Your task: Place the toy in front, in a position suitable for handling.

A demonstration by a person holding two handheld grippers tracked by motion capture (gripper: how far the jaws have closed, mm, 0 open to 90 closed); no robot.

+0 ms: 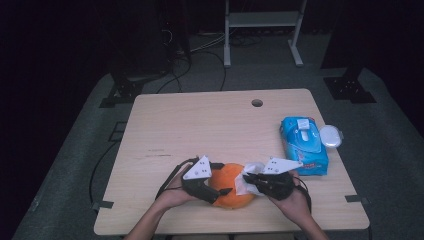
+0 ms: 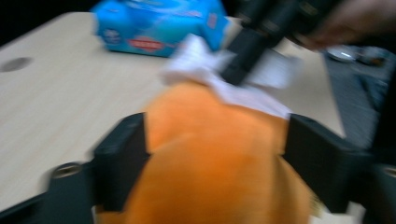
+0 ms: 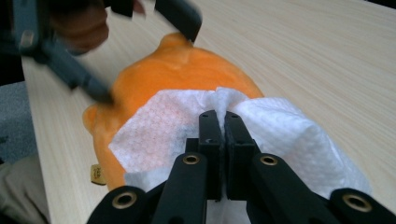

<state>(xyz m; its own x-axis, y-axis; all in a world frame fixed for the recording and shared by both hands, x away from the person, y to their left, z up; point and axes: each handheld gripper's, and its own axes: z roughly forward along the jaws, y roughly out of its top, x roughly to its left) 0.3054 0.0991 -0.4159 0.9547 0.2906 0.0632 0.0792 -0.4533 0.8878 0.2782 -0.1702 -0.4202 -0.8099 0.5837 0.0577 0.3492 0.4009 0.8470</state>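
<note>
Wiping orange plush toy (image 1: 231, 192) with wet wipe (image 1: 248, 179)

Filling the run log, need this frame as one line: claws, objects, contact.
left claw: straddles orange toy, grip unclear | right claw: shut on wipe, wipe on toy | wipe pack: table, right

orange plush toy (image 2: 210, 158) blurred, cut off at bottom edge
</note>
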